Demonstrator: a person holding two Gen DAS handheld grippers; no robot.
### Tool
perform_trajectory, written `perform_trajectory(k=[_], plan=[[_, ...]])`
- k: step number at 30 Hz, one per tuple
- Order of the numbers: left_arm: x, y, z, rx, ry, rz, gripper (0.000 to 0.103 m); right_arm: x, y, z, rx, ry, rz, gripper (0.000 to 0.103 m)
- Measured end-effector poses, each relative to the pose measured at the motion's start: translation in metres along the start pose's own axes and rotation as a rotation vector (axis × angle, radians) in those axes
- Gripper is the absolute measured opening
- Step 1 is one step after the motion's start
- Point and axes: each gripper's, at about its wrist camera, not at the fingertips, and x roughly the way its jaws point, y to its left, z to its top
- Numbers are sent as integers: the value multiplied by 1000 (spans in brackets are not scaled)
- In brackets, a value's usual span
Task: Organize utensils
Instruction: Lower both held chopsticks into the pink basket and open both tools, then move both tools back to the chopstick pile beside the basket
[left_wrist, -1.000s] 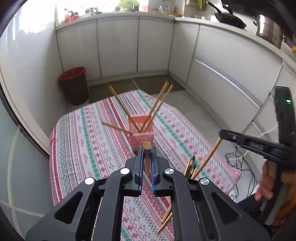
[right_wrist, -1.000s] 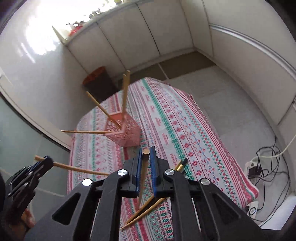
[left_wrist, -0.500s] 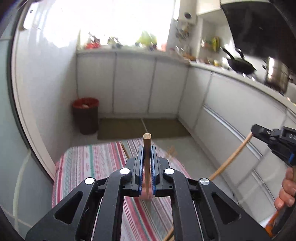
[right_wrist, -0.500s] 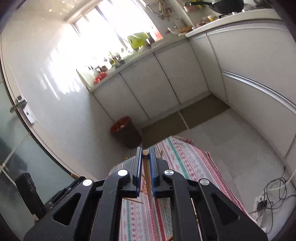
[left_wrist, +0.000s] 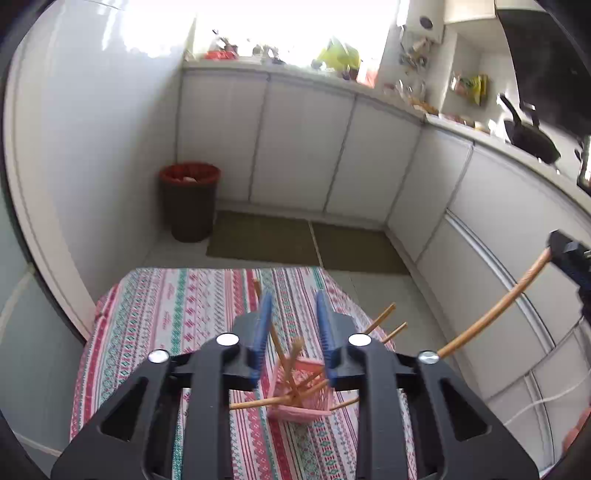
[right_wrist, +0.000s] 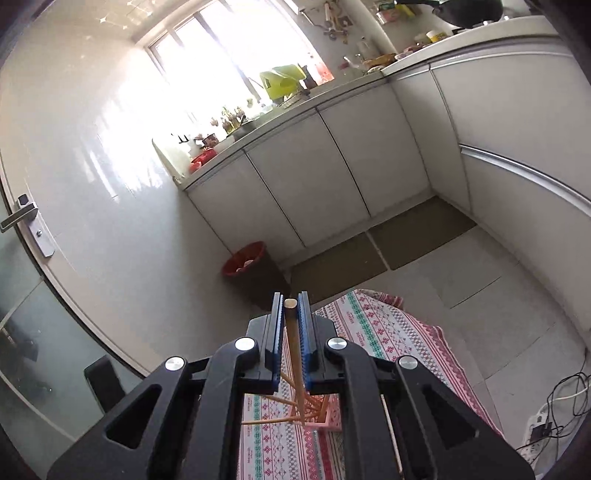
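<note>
Pink perforated plastic holder (left_wrist: 301, 393) sat on the striped woven tablecloth (left_wrist: 177, 314), thin round wooden chopsticks (left_wrist: 291, 363) splayed out of it at angles. Left gripper (left_wrist: 293, 332) hovered just above it, blue ribbed pads spread wide, nothing between them. Right gripper (right_wrist: 291, 332) was clamped narrow on one wooden chopstick (right_wrist: 295, 354), blunt end up, tip angled down toward the holder (right_wrist: 325, 413). Red-lined dark bin (left_wrist: 189, 201) stood by smooth white cabinets (left_wrist: 295, 147).
</note>
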Motion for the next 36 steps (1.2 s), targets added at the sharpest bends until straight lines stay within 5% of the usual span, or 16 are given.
perform_trajectory(k=[5,14,17,18,30,36], plan=[[-25,12,11,-25,-73,6,43,16,6,-3,-12,-56,-22,8],[-26,26,11,-30,-56,27,43,69,11,-45,-93,-75,-38,13],[-30,27,11,-23,-60,30,44,79,16,-55,-133,-26,-66,50],[-31,26,11,-23,-62,32,45,78,18,-56,-145,-25,-79,56],[-43,12,-2,26,-80,81,74,47,7,-69,-227,15,-259,78],[-42,-8,-26,135,-26,111,87,26,-2,-86,-265,42,-298,91]])
